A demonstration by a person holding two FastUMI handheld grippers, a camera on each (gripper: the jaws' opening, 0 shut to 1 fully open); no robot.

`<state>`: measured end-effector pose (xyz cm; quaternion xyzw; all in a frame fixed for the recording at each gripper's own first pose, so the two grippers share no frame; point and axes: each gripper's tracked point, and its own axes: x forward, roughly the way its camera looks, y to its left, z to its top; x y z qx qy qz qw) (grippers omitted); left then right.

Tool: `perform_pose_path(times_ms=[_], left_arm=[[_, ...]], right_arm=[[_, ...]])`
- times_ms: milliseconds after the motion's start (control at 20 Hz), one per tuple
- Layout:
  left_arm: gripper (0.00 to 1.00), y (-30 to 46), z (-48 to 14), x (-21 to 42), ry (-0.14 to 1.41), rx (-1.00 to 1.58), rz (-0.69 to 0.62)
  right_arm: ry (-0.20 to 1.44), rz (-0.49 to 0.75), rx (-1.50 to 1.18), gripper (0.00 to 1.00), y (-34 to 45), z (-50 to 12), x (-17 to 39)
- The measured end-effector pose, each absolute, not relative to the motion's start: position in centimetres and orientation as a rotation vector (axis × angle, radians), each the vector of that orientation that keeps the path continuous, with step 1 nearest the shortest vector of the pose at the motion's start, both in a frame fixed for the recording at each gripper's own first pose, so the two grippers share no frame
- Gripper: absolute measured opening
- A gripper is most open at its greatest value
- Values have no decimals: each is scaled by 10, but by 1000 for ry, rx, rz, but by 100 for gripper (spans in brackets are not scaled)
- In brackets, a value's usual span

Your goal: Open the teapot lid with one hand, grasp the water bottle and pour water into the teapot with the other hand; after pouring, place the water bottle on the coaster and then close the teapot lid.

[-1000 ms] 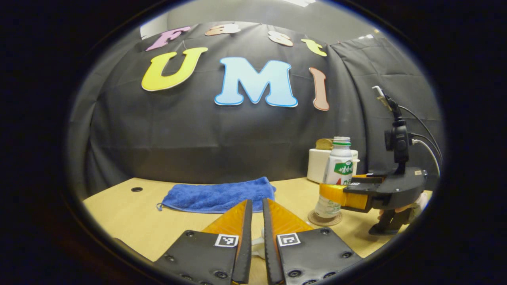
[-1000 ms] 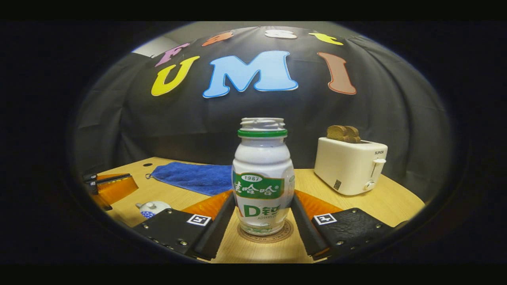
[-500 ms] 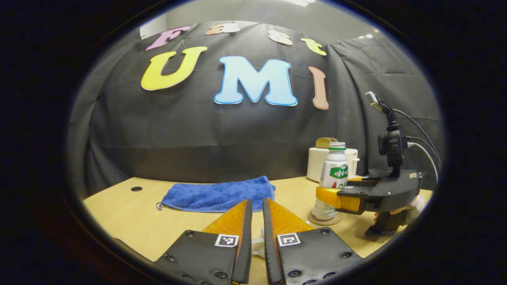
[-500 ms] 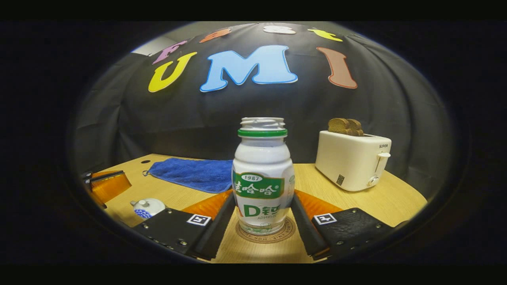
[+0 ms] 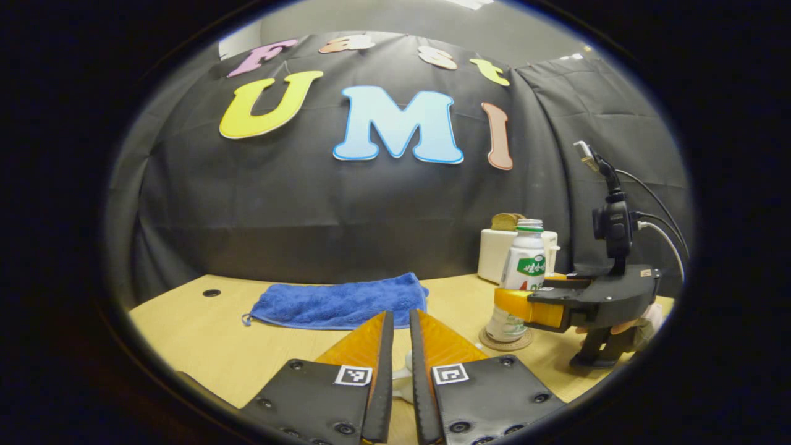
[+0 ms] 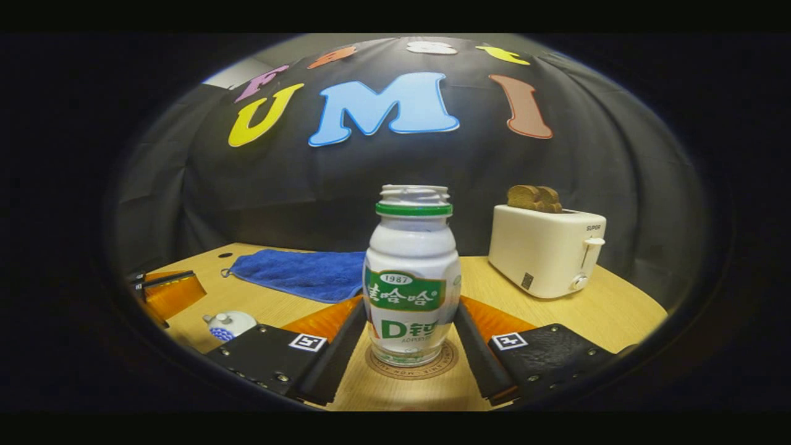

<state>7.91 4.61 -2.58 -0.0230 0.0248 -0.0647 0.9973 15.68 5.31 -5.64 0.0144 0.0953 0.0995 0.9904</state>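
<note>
Standing upright on the coaster (image 6: 412,363), the water bottle (image 6: 412,278) sat between the right gripper (image 6: 411,330) fingers, which flanked its lower body closely; whether they pressed on it I could not tell. Left of it, the teapot (image 6: 230,324) rested on the surface (image 6: 618,315). The left gripper (image 5: 395,337) was nearly closed around something small and white.

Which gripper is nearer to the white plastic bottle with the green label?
Right gripper: its fingers flank the white plastic bottle. Left gripper is apart, over the teapot.
</note>
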Motion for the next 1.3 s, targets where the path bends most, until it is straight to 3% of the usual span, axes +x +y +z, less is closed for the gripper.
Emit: perform_pose_path(times_ms=[200,400,450,500,600,700,1200,1300], left_arm=[[26,44,-25,79,52,-46,-135],[22,46,-26,78,50,-47,-133],[29,46,-26,79,49,-50,-132],[22,46,-25,78,48,-52,-133],[25,45,-26,79,50,-54,-134],[22,43,-25,78,51,-54,-137],[21,18,-11,36,17,-93,-142],[27,10,-10,13,5,-92,-132]], right_arm=[[162,225,50,82,54,-46,149],[143,209,24,82,51,-41,147],[142,214,24,82,52,-40,145],[137,221,26,82,53,-38,141],[117,217,15,82,52,-31,135],[79,206,12,82,48,-19,127],[23,188,88,82,37,-14,49],[21,178,84,82,34,-18,32]])
